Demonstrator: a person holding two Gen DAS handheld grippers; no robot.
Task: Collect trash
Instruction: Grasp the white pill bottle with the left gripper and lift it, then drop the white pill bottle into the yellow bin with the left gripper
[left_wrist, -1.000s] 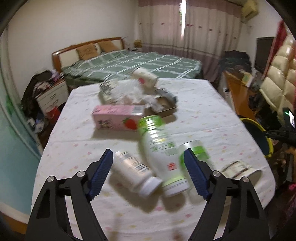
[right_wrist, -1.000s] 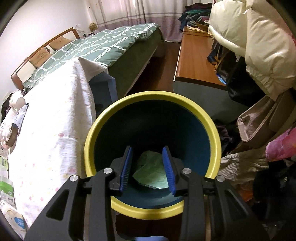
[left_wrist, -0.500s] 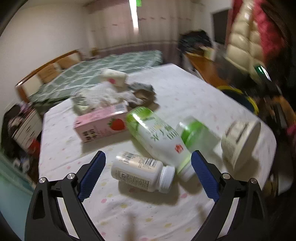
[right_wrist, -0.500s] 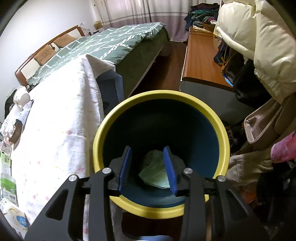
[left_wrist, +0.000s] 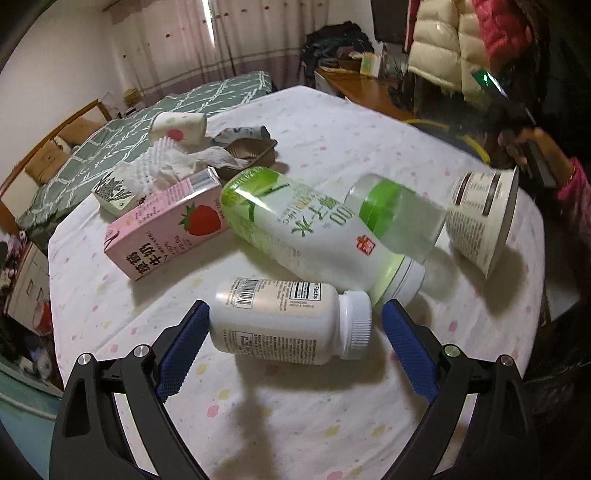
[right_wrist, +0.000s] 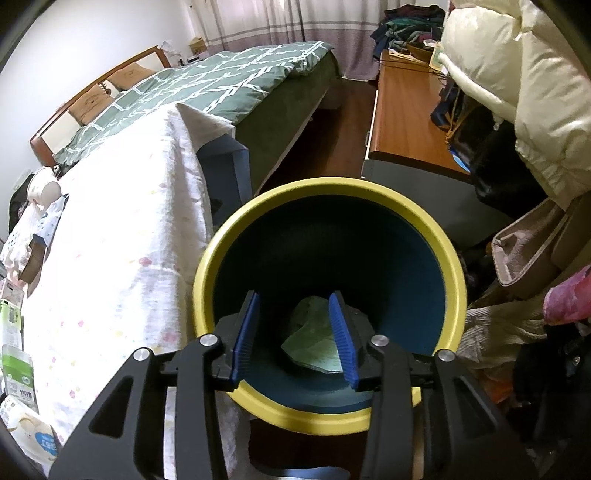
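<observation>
Trash litters the table; the left gripper, fingers spread, brackets the white bottle for pickup. Right gripper hangs released and empty over the bin, ready to return.

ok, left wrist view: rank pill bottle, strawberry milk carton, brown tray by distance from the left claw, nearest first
1. White pill bottle: lying on its side between the open left claw fingers, cap to the right.
2. Pink strawberry milk carton: further back, left of centre.
3. Brown tray: farthest, behind the carton among crumpled tissue.
</observation>
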